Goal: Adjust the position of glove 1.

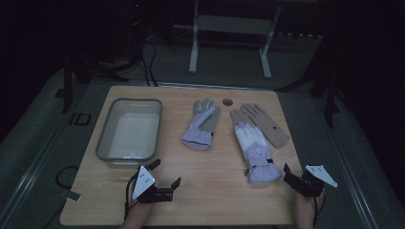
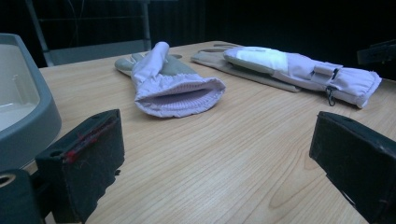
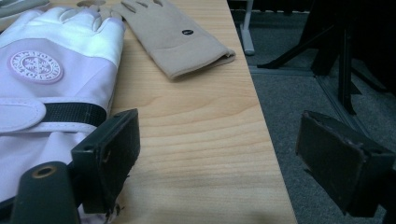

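**Gloves Laid Out, Both Claws Wide and Waiting**

Far left on the worktop (image 1: 200, 200): a grey tub (image 1: 102, 143), empty as far as can be seen. Just near of it, left claw (image 1: 166, 173), jaws spread wide, gripping nothing, hovering low over bare wood. Straight ahead in the left gripper view, lilac glove (image 2: 170, 86) lying flat, ribbed cuff gaping toward the claw, grey palm up. Likely first pick, judged by aim.

Best approach, by the look of it: slide in low, one jaw under the cuff's top edge, one over, pinching the doubled knit rather than the slack palm fabric. Lift clear before swinging toward the tub, to avoid dragging fingers across the rim.

Right of centre: second lilac glove (image 1: 255, 150), white-backed, badge and strap up, partly overlapping a tan glove (image 1: 267, 125) beneath and beside it. Risk of lifting both together; grip at the cuff, well apart from the tan one.

Far right: right claw (image 1: 297, 177), also wide open and empty, at the worktop's edge just beside that cuff.
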### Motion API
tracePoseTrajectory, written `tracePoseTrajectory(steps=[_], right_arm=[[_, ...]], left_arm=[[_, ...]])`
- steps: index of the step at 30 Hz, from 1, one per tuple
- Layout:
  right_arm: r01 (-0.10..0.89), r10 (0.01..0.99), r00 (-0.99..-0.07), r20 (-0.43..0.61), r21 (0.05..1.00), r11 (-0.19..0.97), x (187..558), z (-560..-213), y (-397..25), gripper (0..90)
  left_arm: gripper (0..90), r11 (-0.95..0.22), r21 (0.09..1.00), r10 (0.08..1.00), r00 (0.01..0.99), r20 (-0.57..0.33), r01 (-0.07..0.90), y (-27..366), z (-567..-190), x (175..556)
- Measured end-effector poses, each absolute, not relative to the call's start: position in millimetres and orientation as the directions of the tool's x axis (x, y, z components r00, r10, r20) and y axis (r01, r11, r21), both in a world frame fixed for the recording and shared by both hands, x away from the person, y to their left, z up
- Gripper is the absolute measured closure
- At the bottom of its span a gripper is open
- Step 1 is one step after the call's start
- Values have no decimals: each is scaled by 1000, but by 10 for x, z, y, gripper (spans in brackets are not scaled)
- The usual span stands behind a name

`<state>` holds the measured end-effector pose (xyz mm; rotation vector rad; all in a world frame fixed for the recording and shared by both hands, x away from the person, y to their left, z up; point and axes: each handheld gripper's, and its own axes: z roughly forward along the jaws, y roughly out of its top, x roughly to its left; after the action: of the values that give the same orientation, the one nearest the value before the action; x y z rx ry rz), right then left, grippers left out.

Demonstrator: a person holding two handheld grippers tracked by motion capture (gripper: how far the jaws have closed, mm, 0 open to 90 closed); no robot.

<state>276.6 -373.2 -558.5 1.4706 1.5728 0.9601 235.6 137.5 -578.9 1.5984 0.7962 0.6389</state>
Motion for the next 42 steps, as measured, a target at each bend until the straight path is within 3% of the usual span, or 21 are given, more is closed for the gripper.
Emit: tracePoseTrajectory(steps=[11, 14, 18, 26, 36, 42], right_arm=[[475, 997, -52, -58, 877, 76, 2753, -5528, -3723, 122], [499, 998, -70, -4, 866, 38, 2765, -5473, -3738, 121], [504, 997, -80, -12, 862, 51, 2788, -5369, -3737, 110], [513, 990, -133, -40, 852, 103, 2870, -5163, -3648, 112], [501, 981, -193, -7, 859, 105, 3073, -4776, -3512, 139], [513, 959, -275, 61, 853, 93, 3212, -4600, -3400, 141]], left_arm=[[22, -78, 985, 796, 605, -31, 153, 1384, -5790, 2348], [22, -69, 985, 798, 601, -40, 157, 1391, -5791, 2351], [21, -66, 985, 795, 605, -44, 158, 1394, -5790, 2353], [22, -63, 984, 794, 605, -50, 165, 1397, -5789, 2360], [22, -66, 984, 793, 607, -49, 166, 1397, -5789, 2363], [22, -70, 984, 793, 608, -46, 166, 1396, -5789, 2362]])
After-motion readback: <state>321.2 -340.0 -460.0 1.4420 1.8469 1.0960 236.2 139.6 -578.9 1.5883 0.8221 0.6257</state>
